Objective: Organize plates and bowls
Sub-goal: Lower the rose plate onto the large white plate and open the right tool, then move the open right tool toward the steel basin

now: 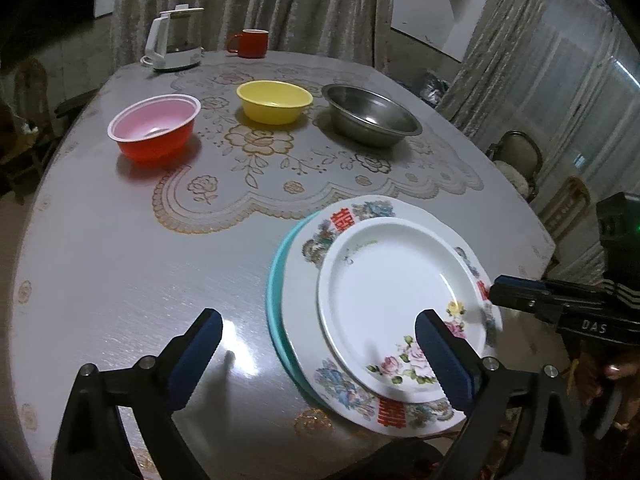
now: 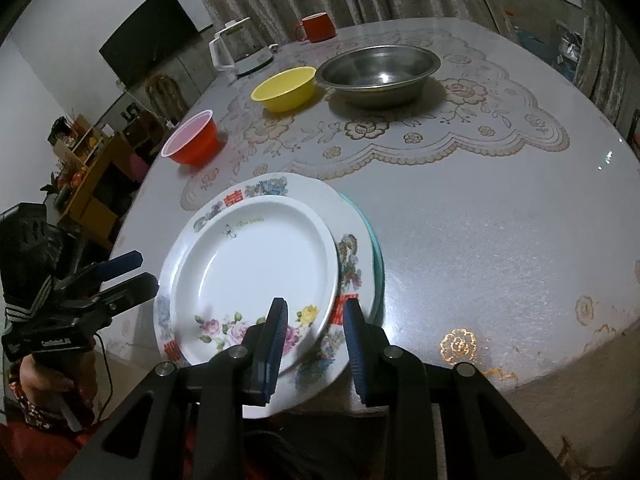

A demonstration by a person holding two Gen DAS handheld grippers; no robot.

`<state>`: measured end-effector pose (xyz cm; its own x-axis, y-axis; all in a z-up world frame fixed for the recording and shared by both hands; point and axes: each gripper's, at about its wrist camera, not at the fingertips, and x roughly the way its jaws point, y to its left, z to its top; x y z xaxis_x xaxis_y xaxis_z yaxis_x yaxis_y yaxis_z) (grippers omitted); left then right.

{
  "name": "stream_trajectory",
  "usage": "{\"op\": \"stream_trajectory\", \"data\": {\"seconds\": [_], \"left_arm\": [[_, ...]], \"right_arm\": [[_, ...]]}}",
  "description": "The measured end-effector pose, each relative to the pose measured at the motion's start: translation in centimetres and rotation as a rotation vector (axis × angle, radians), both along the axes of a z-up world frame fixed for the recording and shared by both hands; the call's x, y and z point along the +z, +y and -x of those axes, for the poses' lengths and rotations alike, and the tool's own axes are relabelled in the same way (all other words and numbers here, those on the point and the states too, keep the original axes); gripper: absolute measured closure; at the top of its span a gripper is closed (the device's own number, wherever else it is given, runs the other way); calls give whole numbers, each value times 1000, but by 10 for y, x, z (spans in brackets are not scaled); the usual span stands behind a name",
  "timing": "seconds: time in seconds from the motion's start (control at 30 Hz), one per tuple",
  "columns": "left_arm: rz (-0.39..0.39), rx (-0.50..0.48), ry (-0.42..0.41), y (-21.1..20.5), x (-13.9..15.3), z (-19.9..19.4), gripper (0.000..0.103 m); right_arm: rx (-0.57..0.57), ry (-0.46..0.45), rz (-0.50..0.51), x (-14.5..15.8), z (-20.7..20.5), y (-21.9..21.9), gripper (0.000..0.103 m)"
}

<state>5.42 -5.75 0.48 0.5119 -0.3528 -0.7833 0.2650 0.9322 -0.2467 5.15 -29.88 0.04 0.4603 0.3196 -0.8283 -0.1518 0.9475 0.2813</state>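
White floral-rimmed plate [image 2: 256, 264] topped a larger patterned plate [image 2: 352, 252] and a mostly hidden teal plate [image 1: 276, 280] near the table [image 1: 120, 260] edge. Left tongs [image 1: 316, 354] gaped wide, empty; right tongs [image 2: 314, 344] stood narrow, unclamped, over the stack's rim.

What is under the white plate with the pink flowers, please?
The white plate lies on a larger patterned plate. Under that, only a teal rim shows, so I cannot tell what kind of dish it is.
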Motion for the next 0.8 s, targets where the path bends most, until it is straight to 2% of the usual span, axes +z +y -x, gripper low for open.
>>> {"op": "stream_trajectory", "data": {"seconds": [0.53, 0.8], "left_arm": [[-32, 33, 24, -5, 3, -24, 2], [-47, 26, 42, -11, 1, -36, 2]], "right_arm": [[-21, -38, -60, 8, -23, -10, 74], [-46, -50, -146, -1, -34, -14, 74]]}}
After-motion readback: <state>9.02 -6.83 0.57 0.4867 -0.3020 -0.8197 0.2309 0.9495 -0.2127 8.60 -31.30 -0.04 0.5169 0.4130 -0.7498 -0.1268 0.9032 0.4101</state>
